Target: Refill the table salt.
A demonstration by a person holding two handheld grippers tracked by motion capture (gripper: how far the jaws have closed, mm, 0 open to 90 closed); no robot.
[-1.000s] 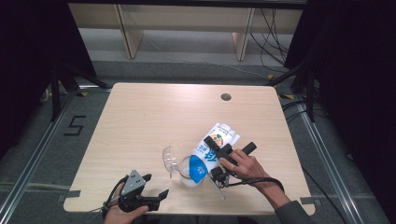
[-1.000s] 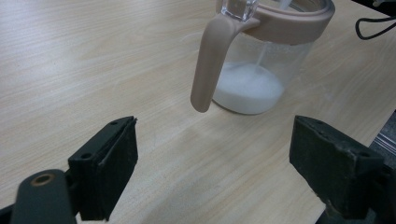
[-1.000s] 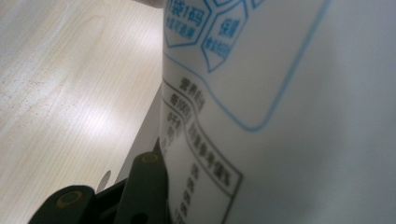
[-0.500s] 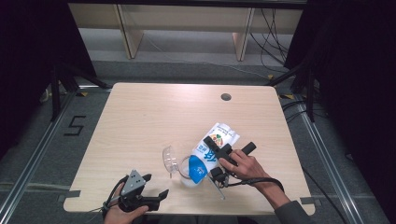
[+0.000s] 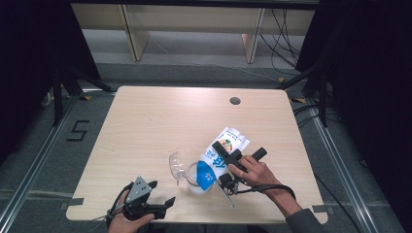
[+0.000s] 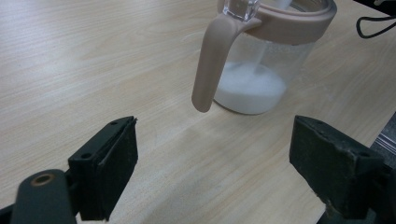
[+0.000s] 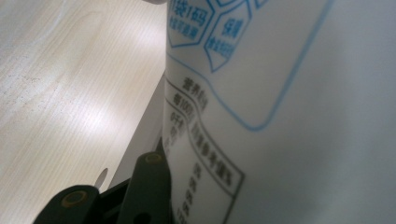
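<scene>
In the lower middle of the high view, a white and blue milk carton point(image 5: 221, 158) hangs tipped over a clear pitcher point(image 5: 194, 175), its top end low and to the left above the pitcher's mouth and its base raised toward the upper right. The right gripper point(image 5: 224, 154) is clamped on the carton's body, with the person's right hand point(image 5: 255, 172) behind it and a black cable looping down toward the table edge. In the right gripper view the carton's printed side presses against one black jaw at the lower left of the frame, with blue outlines and small black print running across it.

The pitcher stands on the pale wooden table point(image 5: 160, 121), its clear lid swung open to the left. In the left gripper view it sits at the top centre, with a beige rim and handle point(image 6: 212, 60), and white milk point(image 6: 250, 86) pooled in its bottom.

At the lower left of the high view, the left gripper point(image 5: 163, 196) rests near the table's front edge, well apart from the pitcher. Its jaws stand wide apart with nothing between them but bare tabletop.
</scene>
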